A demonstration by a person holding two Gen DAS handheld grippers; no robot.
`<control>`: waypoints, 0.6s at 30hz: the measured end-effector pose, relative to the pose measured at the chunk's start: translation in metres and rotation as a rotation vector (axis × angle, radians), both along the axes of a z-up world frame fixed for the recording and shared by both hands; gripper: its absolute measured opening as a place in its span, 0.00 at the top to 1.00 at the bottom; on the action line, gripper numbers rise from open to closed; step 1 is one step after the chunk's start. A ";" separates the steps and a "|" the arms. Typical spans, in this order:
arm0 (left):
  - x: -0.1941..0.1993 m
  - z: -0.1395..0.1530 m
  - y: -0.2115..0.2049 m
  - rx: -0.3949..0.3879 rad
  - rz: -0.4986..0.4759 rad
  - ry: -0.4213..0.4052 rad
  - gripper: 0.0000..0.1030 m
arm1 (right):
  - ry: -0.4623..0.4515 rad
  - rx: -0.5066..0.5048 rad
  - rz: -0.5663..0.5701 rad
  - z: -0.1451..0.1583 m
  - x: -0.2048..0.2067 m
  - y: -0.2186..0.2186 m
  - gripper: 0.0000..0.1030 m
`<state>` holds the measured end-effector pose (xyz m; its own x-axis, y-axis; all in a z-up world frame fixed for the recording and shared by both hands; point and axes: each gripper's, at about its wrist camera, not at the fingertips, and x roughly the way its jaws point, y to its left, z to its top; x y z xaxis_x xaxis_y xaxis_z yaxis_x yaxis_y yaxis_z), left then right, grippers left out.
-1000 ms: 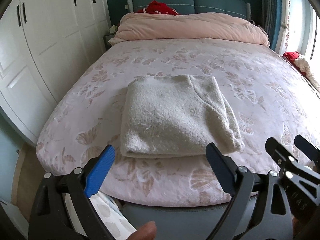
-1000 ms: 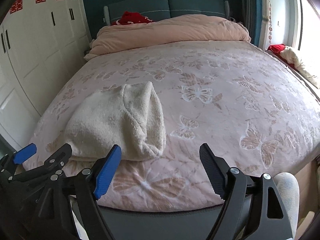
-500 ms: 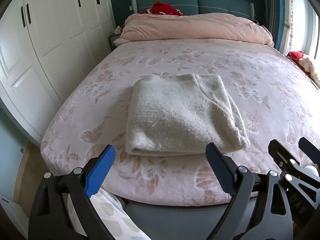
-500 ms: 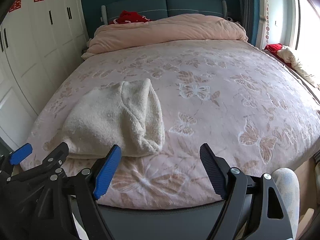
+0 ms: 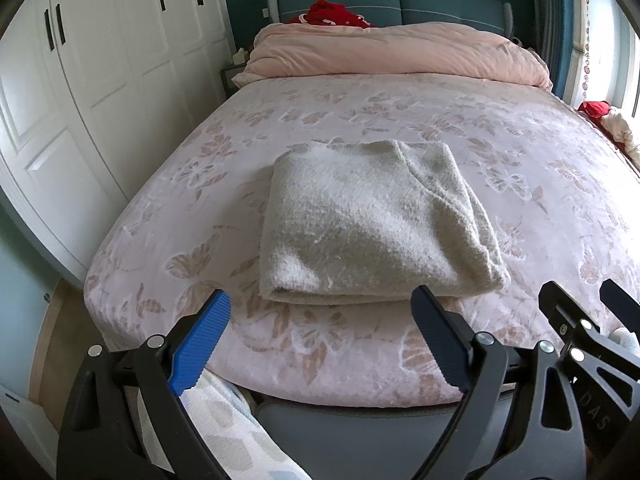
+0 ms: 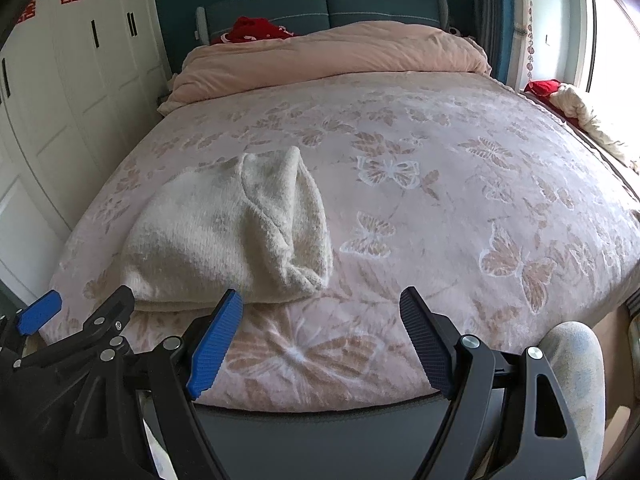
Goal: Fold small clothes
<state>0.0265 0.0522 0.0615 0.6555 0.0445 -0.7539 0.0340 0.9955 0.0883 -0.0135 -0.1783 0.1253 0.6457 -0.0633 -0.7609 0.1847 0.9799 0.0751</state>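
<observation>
Sweater (image 5: 372,224) (image 6: 236,236): cream knit, folded into a rough rectangle, flat on bed (image 5: 168,208) (image 6: 460,184), near foot edge, left of centre. Right side shows stacked rolled layers; front edge shows two layers.

L gripper (image 5: 320,340): jaws wide apart, nothing between them, low at foot of bed, just short of sweater's front edge. No contact w/ fabric. Its blue pad also shows at far left of right wrist view.

R gripper (image 6: 320,338): jaws wide apart, empty, at foot edge, to the right of sweater, aimed at bare butterfly-print cover. Not touching sweater.

Surroundings: pink duvet (image 5: 396,54) (image 6: 332,54) bunched at head end, well apart from sweater. Red item (image 5: 332,12) (image 6: 256,28) behind it against teal headboard (image 5: 440,0). White wardrobe (image 5: 92,64) (image 6: 68,80) along left side. Clothes pile (image 6: 576,108) by window, right. Nothing lies between grippers and sweater.
</observation>
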 end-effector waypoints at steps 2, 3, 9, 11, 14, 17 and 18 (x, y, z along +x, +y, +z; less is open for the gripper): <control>0.000 -0.001 0.001 0.002 0.001 0.002 0.13 | 0.006 -0.001 0.002 -0.002 0.000 0.001 0.23; 0.000 -0.002 0.002 0.002 0.001 0.005 0.13 | 0.007 -0.001 0.004 -0.002 0.001 0.002 0.23; -0.001 -0.004 0.005 0.007 0.008 0.005 0.13 | 0.012 -0.004 0.004 -0.004 0.000 0.007 0.23; -0.002 -0.004 0.005 0.018 0.011 -0.001 0.14 | 0.013 -0.004 0.004 -0.005 0.000 0.008 0.23; -0.001 -0.005 0.006 0.018 0.012 0.001 0.14 | 0.013 -0.004 0.002 -0.005 0.000 0.008 0.23; -0.001 -0.006 0.009 0.006 0.016 0.003 0.14 | 0.013 -0.004 0.006 -0.005 0.001 0.006 0.23; -0.001 -0.006 0.009 0.005 0.016 0.004 0.14 | 0.013 -0.002 0.005 -0.005 0.001 0.006 0.23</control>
